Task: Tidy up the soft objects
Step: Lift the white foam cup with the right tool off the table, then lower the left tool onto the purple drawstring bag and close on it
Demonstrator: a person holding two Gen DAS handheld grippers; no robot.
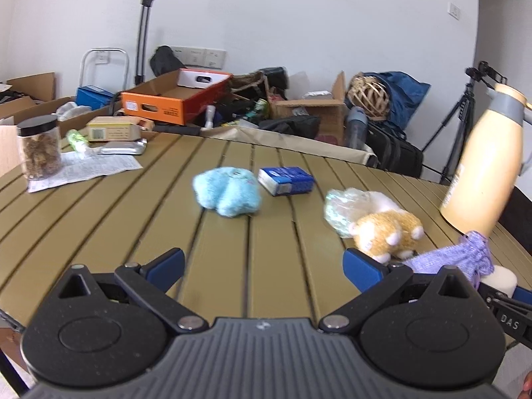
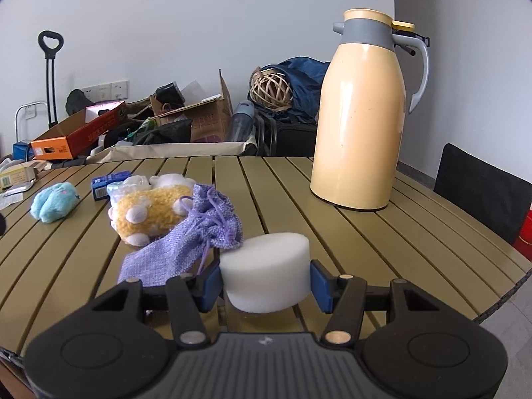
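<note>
Right gripper clamped on white round foam sponge block, sponge low over olive slatted counter, maybe resting on it. Left gripper wide apart, empty, above bare slats.

Risks:
- Foam compresses easily; hard squeeze can let it pop out sideways.
- Purple knitted drawstring pouch touches sponge on left; its cord hangs near left pad, could snag and drag pouch.
- Yellow-white plush toy lies against pouch, may shift too.
- Tall cream thermos jug stands near; wide swing could hit it.
</note>
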